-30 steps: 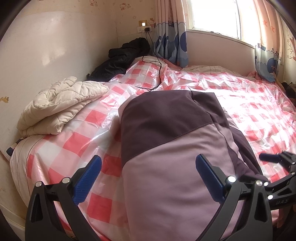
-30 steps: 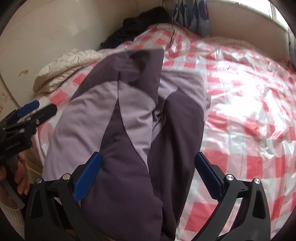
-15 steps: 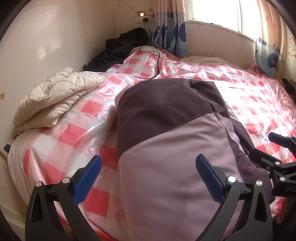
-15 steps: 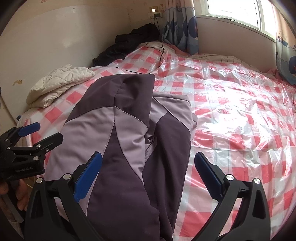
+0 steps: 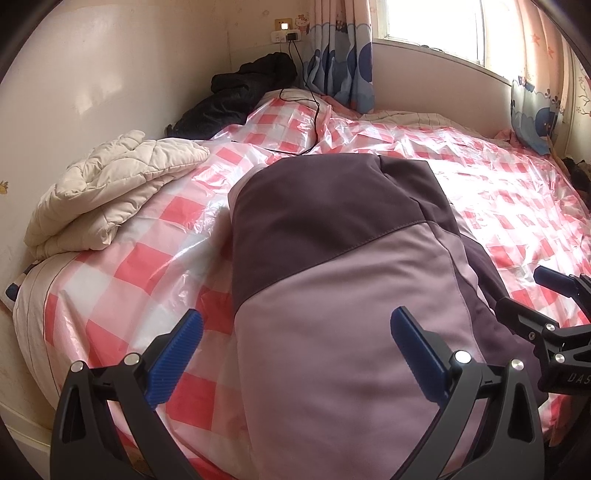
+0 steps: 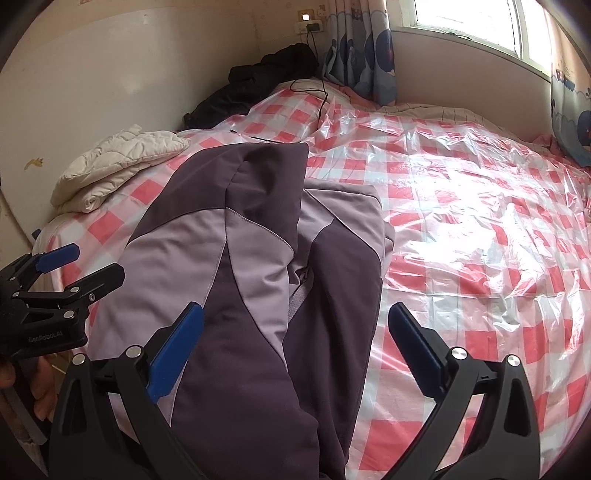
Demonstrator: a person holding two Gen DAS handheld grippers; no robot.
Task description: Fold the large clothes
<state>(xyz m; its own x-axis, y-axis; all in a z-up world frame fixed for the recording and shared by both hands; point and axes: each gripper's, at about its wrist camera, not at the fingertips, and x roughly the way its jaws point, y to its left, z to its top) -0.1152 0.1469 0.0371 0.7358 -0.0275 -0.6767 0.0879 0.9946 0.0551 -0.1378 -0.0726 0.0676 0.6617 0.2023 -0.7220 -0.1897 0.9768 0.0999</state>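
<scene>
A large jacket in lilac and dark purple (image 5: pixel 343 288) (image 6: pixel 258 266) lies folded lengthwise on the bed, its near end hanging over the front edge. My left gripper (image 5: pixel 295 347) hovers open above the jacket's near left part, nothing between its fingers. Over the jacket's near right part my right gripper (image 6: pixel 295 343) is open too and holds nothing. Each gripper also shows at the edge of the other's view: the right gripper (image 5: pixel 532 295) and the left gripper (image 6: pixel 81 266).
The bed carries a red-and-white checked plastic sheet (image 6: pixel 480 229). A folded cream quilt (image 5: pixel 110 192) lies at the left by the wall, black clothing (image 5: pixel 236 96) in the far corner, a charger cable (image 5: pixel 314 122) across the sheet. Curtains and a window (image 6: pixel 461 22) stand behind.
Both grippers have drawn back and lifted a little, so more of the bed and far wall shows. The jacket has not moved. Both stay open.
</scene>
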